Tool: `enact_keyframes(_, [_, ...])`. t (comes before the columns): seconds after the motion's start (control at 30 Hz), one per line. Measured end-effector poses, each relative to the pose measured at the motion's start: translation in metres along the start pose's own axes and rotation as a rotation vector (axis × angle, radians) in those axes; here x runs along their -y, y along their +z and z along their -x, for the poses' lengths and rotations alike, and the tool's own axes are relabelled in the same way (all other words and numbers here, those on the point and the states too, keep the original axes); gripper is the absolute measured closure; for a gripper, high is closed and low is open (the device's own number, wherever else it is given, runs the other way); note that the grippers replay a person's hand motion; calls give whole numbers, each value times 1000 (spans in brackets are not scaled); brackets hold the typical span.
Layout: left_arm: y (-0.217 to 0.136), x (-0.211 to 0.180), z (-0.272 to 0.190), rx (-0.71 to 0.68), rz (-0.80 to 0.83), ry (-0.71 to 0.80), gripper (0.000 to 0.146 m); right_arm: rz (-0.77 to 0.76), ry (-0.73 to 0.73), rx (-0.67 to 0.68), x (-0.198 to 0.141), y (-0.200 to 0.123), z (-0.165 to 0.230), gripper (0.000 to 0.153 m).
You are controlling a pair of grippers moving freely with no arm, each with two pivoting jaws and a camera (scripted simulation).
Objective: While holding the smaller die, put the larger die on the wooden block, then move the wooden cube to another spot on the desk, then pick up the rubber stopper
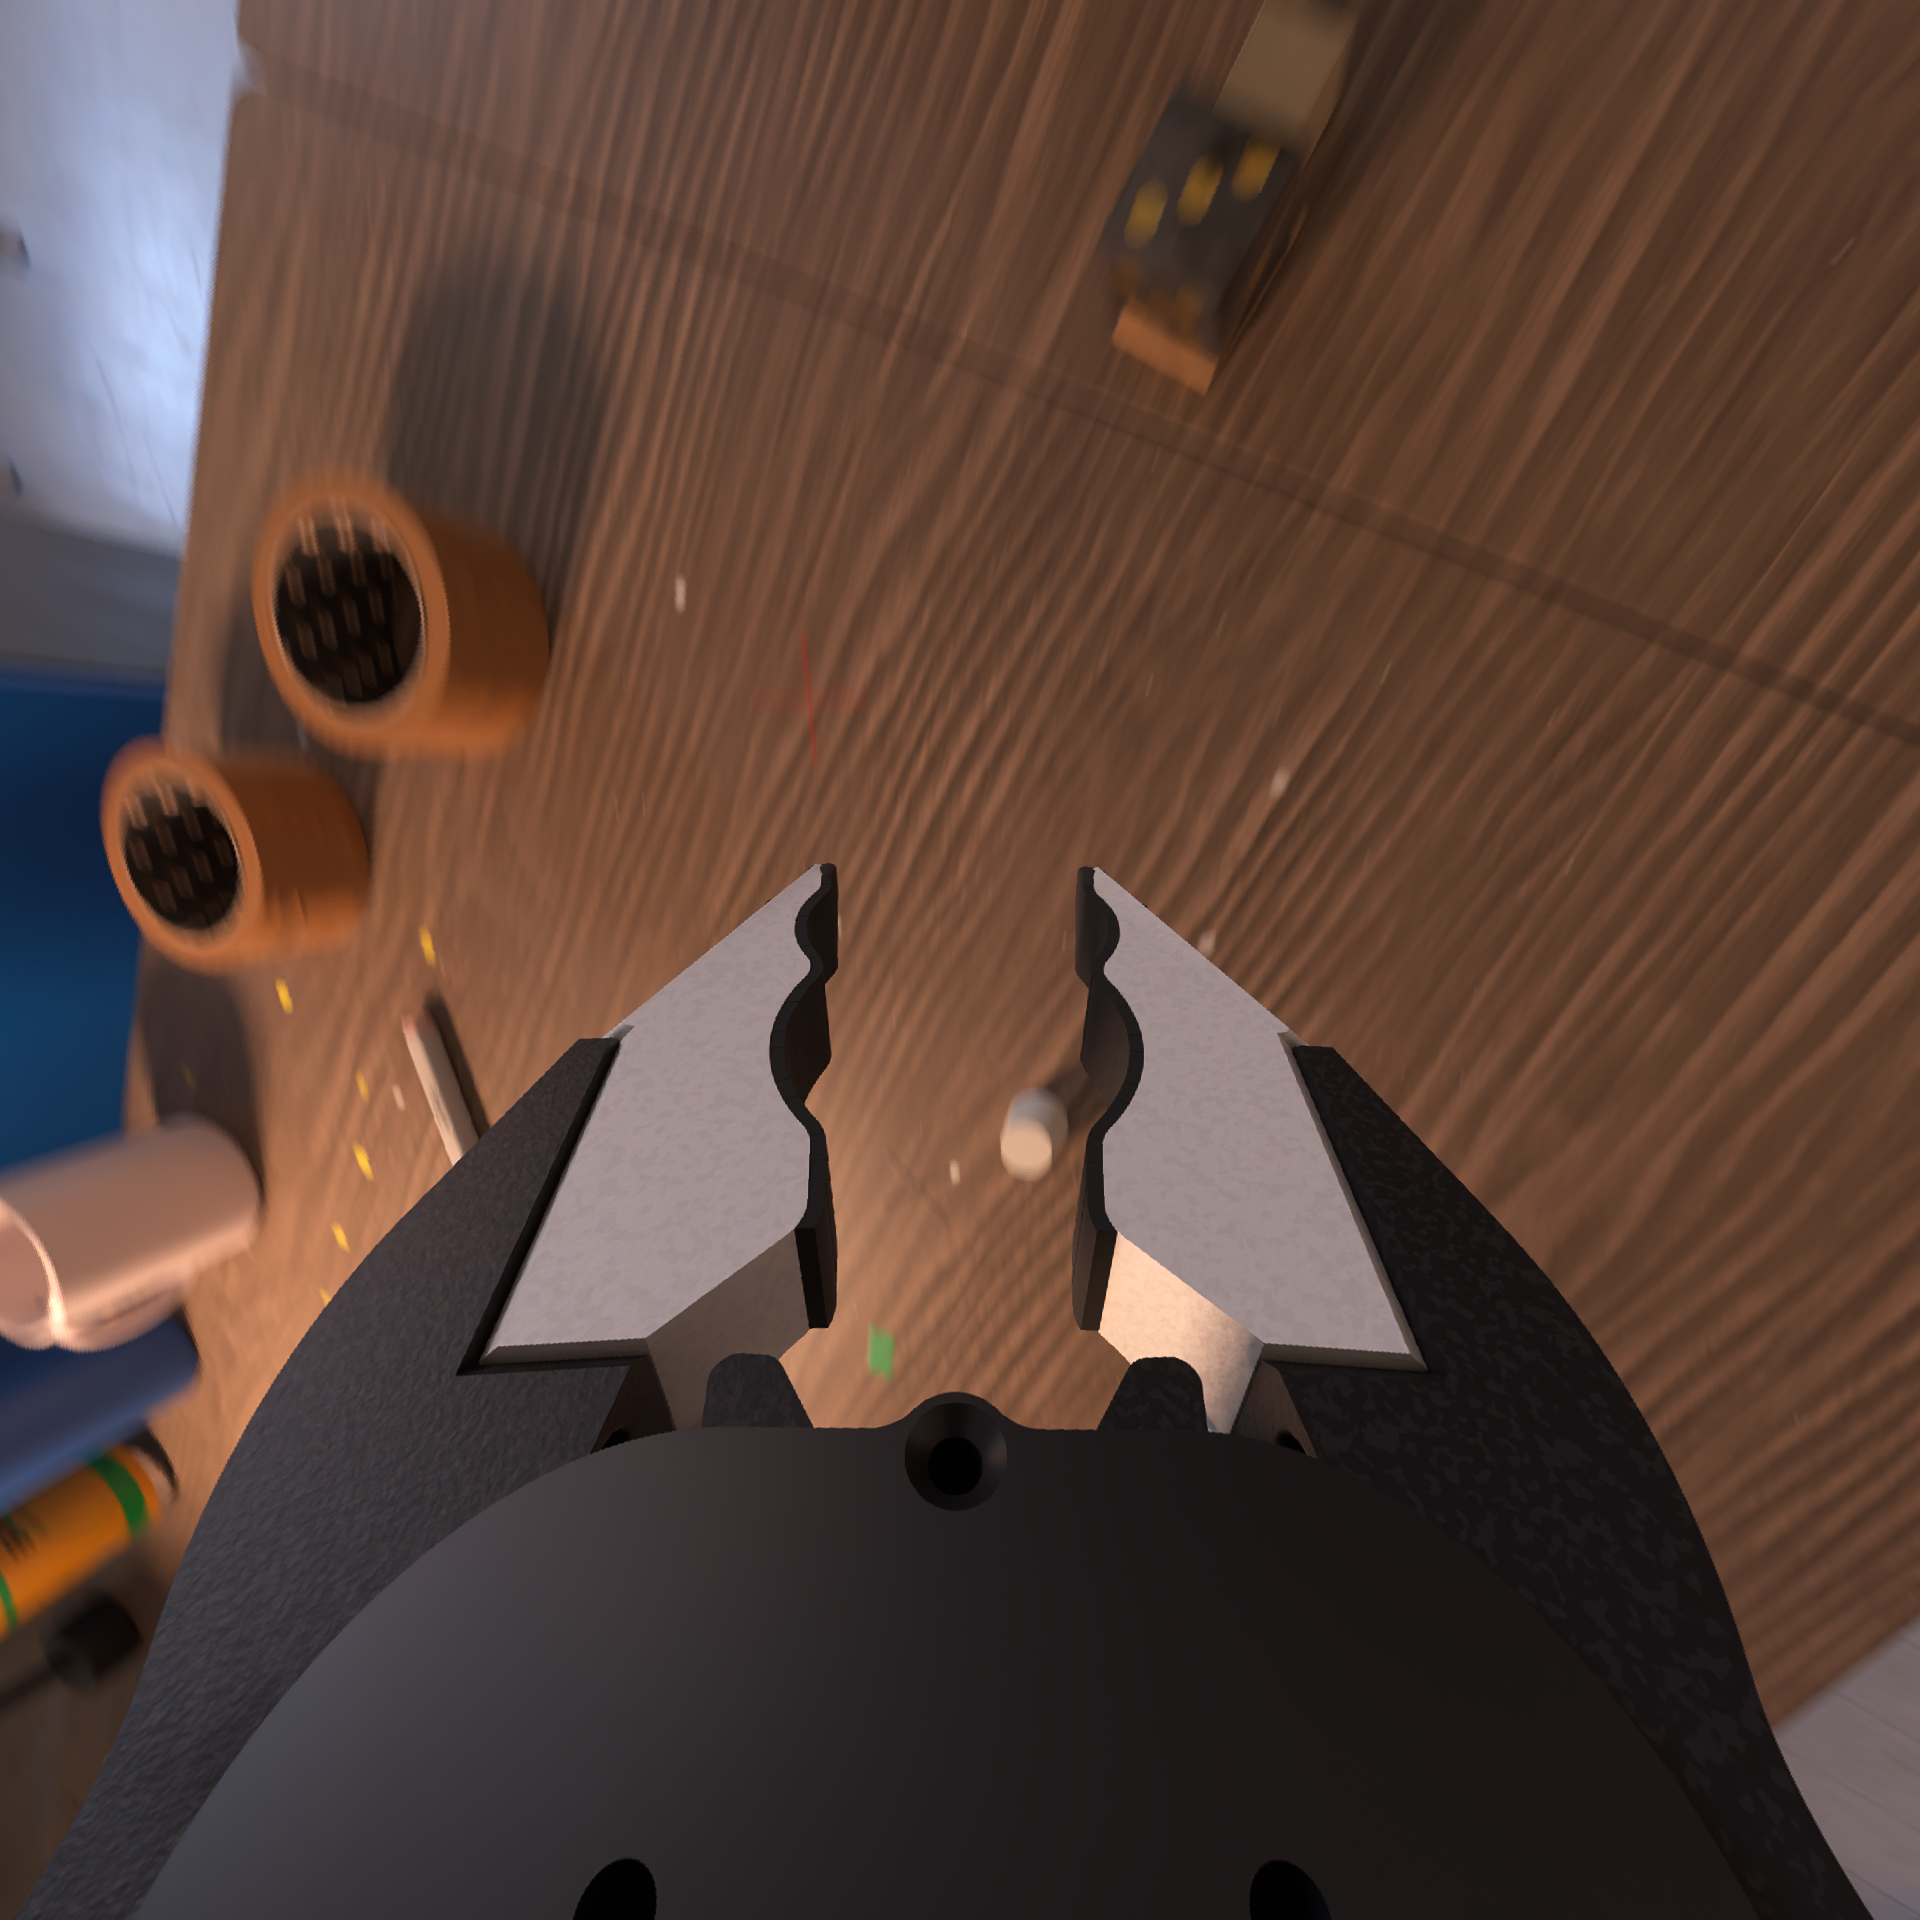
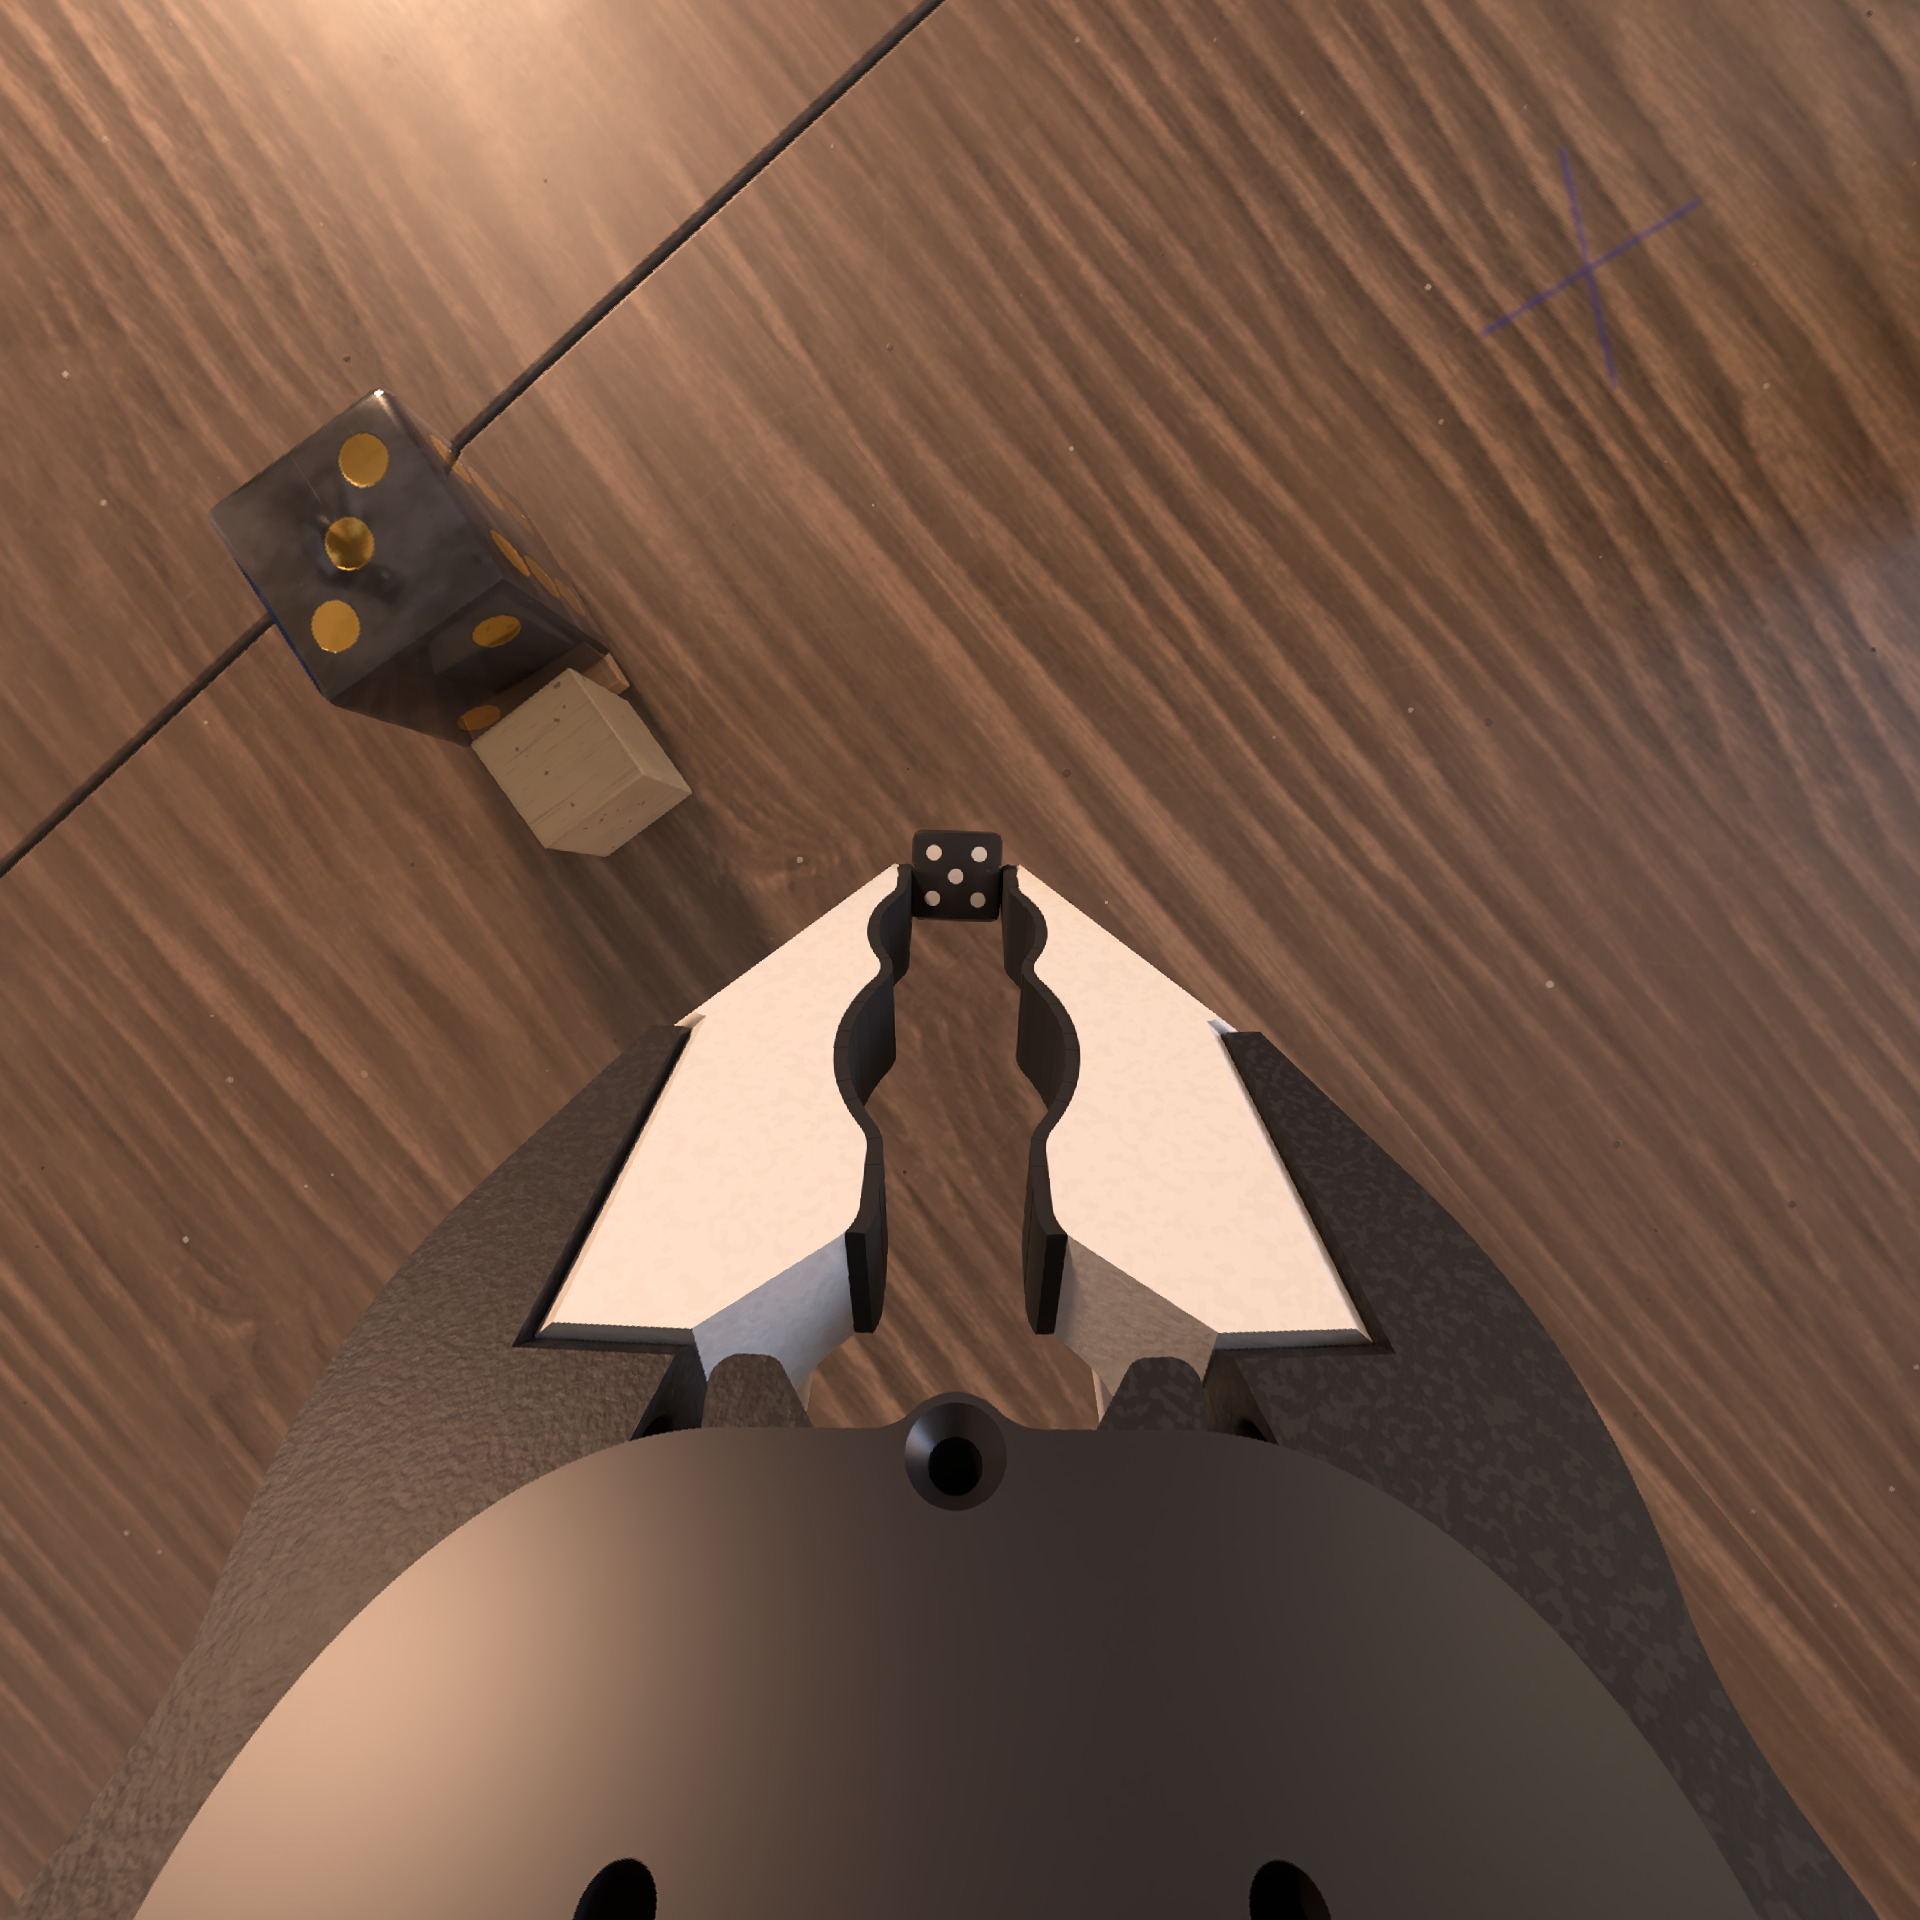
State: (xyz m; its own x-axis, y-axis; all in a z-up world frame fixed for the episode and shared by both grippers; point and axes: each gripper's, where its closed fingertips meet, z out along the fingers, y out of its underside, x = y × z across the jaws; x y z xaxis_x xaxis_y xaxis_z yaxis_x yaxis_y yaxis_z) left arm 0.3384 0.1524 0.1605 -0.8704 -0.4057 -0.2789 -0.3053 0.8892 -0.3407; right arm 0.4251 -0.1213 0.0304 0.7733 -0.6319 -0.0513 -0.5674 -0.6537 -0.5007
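In the right wrist view my right gripper [image 2: 956, 883] is shut on the smaller die [image 2: 956, 873], black with white pips, at the fingertips above the desk. The larger die [image 2: 405, 561], dark with gold pips, sits on a thin brown wooden block [image 2: 616, 673] that barely shows under it. The pale wooden cube [image 2: 582, 774] lies against them. In the left wrist view my left gripper [image 1: 956, 883] is open and empty. The whitish rubber stopper [image 1: 1029, 1132] lies on the desk below it, beside the right finger. The larger die [image 1: 1195, 229], block [image 1: 1164, 348] and cube [image 1: 1288, 62] lie far ahead.
Two orange hollow rolls [image 1: 395, 623] [image 1: 229, 852] stand near the desk's left edge, with a white cup [image 1: 114, 1236], a thin stick [image 1: 436, 1081] and an orange tube [image 1: 73, 1527] nearby. A faint purple cross [image 2: 1590, 270] marks the desk at the far right.
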Motion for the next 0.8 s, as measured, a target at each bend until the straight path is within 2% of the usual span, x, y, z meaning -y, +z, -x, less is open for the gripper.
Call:
enact_keyframes(0.13, [-7, -83, 6, 5, 117, -119, 100, 2, 2, -2, 0, 0, 0, 136])
enact_keyframes(0.2, [-1, -108, 2, -12, 136, -151, 103, 1, 5, -1, 0, 0, 0, 136])
enact_keyframes(0.33, [24, -146, -8, -82, 205, -101, 105, -4, 15, 1, -1, 0, -1, 136])
enact_keyframes(0.43, [42, -158, -15, -145, 236, -51, 104, -10, 24, 3, -2, 0, -1, 136])
enact_keyframes(0.8, [84, -167, -25, -283, 213, 84, 107, -2, 40, -10, -2, 0, -1, 136])
